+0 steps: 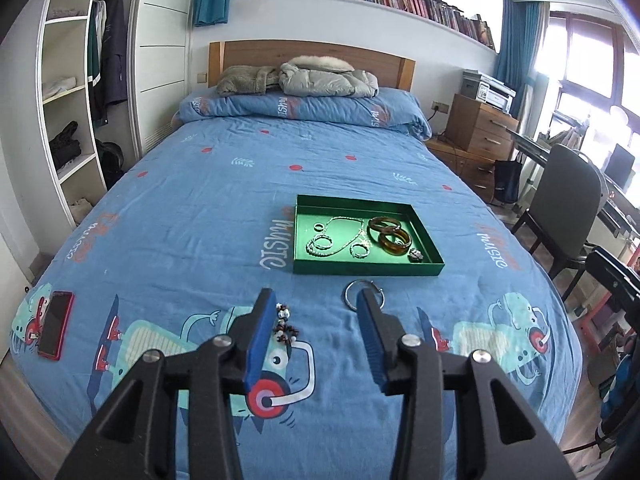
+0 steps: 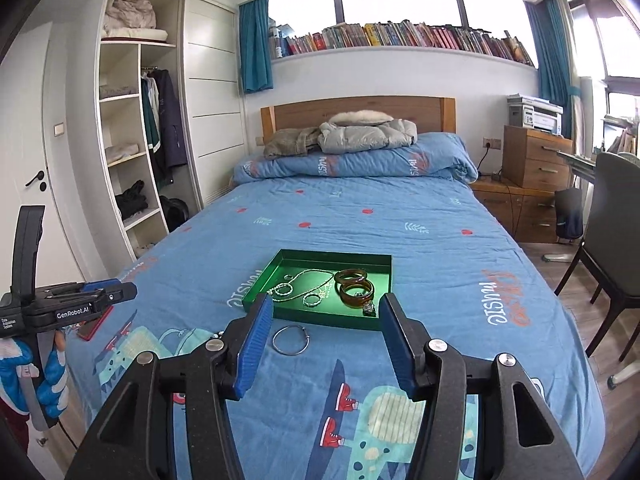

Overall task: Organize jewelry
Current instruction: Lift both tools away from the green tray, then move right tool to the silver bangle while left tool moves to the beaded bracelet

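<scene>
Most jewelry already lies in the tray on the bed, while a ring and beads remain just before the tray, with both left tongs and right tongs released, grasping nothing.

Mounted just behind each hand-held gripper, looking forward along its fingers from the foot of the bed toward the headboard. Left view set low and near the bedspread, angled downward, with the green tray a little right of centre. Right view raised higher, more level, taking in the window above the bookshelf. Shared by both: bed, tray, wardrobe, headboard, bookshelf.
</scene>
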{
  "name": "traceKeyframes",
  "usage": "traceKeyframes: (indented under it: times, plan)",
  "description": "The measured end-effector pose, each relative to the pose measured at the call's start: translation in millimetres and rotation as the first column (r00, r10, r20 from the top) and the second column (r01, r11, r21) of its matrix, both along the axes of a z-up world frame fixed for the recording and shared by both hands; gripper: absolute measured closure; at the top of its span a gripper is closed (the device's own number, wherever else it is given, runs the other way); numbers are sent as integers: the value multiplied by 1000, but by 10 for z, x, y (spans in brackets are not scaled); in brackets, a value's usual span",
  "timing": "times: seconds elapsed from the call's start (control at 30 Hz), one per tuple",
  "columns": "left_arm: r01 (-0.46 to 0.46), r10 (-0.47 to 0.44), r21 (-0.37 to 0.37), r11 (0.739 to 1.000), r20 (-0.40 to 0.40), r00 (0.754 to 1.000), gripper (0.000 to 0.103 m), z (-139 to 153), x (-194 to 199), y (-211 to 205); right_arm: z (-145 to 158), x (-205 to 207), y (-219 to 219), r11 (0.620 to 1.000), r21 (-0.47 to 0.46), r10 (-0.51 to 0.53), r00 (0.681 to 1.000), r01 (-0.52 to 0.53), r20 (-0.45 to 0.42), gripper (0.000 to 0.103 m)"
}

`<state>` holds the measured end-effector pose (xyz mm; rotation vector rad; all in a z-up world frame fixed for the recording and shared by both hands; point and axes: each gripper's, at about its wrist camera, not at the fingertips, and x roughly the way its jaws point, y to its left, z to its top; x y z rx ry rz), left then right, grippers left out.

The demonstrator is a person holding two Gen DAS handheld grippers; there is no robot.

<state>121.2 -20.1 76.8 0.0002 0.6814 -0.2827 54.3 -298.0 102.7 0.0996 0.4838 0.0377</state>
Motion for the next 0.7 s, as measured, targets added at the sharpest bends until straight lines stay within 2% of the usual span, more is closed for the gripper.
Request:
traceKeyframes:
  times: [0.3, 0.7]
  plan:
    - [-52, 52, 2, 999, 44, 998, 63, 36, -422, 273, 1, -415, 118, 1000, 1, -8, 999, 8, 37, 46]
    - [-115, 114, 13, 993, 84, 990, 63, 88, -820, 448, -77, -640, 102, 999, 43, -19, 998, 17, 53, 46]
